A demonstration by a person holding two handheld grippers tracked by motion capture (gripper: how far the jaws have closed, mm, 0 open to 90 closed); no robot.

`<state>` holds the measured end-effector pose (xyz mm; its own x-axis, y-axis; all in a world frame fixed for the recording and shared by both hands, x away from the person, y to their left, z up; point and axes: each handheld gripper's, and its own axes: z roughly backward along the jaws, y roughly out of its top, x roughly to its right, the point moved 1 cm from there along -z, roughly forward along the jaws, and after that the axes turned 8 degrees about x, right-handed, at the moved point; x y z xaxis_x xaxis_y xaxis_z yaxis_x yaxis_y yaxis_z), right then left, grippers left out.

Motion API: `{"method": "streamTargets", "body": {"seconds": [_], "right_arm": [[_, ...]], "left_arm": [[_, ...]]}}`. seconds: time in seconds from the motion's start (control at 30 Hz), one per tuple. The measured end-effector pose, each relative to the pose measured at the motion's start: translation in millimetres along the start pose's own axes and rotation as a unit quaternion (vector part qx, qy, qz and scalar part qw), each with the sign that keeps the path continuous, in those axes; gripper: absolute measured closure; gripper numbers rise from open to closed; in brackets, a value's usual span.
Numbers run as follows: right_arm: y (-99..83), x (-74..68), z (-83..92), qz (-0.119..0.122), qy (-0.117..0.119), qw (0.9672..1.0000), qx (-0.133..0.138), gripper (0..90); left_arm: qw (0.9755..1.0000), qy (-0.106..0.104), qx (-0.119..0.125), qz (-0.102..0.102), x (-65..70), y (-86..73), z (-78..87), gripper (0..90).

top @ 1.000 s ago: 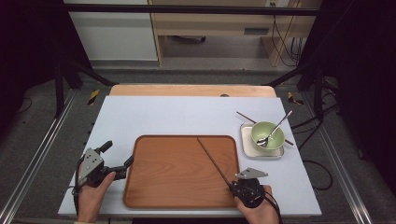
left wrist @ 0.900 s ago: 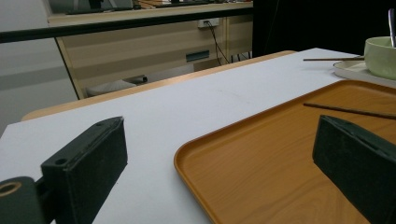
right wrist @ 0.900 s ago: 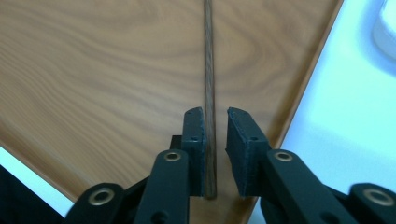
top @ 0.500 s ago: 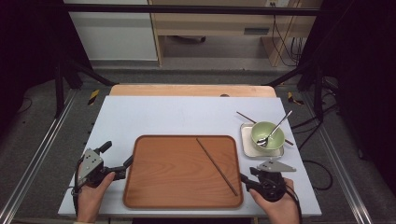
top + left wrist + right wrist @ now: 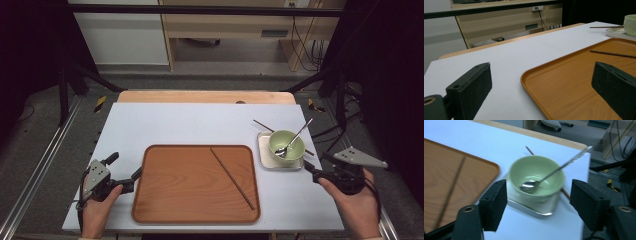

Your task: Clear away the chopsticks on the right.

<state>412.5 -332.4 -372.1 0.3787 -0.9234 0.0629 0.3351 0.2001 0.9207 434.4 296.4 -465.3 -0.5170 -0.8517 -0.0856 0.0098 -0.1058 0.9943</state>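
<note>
The right gripper (image 5: 311,169), jaws just opening and empty, pointed at the pale green bowl (image 5: 286,144) with its metal spoon (image 5: 295,139), apparently not touching. One dark chopstick (image 5: 232,178) lay on the wooden tray (image 5: 150,200). At eight o'clock, the left gripper (image 5: 131,181) gaped wide astride the tray's rim.

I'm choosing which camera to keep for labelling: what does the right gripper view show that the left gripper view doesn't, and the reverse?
Right gripper view alone: the spoon lying in the green bowl, the whole steel tray under the bowl, and the right gripper with its jaws open, nothing between them. Left gripper view alone: the left gripper, its jaws open astride the near corner of the wooden tray. Both share the wooden tray, the chopstick lying in it, the second chopstick behind the bowl, and the white table.
</note>
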Motion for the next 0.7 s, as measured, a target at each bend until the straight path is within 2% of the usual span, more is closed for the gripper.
{"method": "streamTargets", "body": {"seconds": [0.1,0.23,0.37,0.47,0.57,0.7], "right_arm": [[-8.1,22.4,-5.3,0.014,-0.001,0.9996,-0.023,40.2],[-24.1,46.7,-22.9,0.0,0.003,0.9984,-0.057,48.8],[-41.9,66.3,-45.9,0.002,0.002,0.9951,-0.099,55.8],[-53.1,75.3,-62.0,0.001,0.01,0.9924,-0.122,60.0],[-56.6,80.7,-76.3,-0.003,0.019,0.9918,-0.126,60.5],[-56.8,83.8,-96.3,0.016,0.021,0.9897,-0.141,61.1]], "left_arm": [[1.0,0.0,-0.001,0.001,0.7,0.4,-0.2,2.7],[1.0,-0.001,-0.001,-0.001,2.4,0.6,-0.5,2.7],[1.0,-0.001,-0.005,-0.004,2.5,-1.3,-1.1,2.7],[0.9999,0.0,-0.009,-0.005,2.2,-2.6,-2.0,2.7],[0.9999,-0.001,-0.013,-0.008,2.9,-3.8,-3.3,2.7],[0.9997,-0.004,-0.02,-0.014,5.2,-5.0,-5.1,2.7]]}}
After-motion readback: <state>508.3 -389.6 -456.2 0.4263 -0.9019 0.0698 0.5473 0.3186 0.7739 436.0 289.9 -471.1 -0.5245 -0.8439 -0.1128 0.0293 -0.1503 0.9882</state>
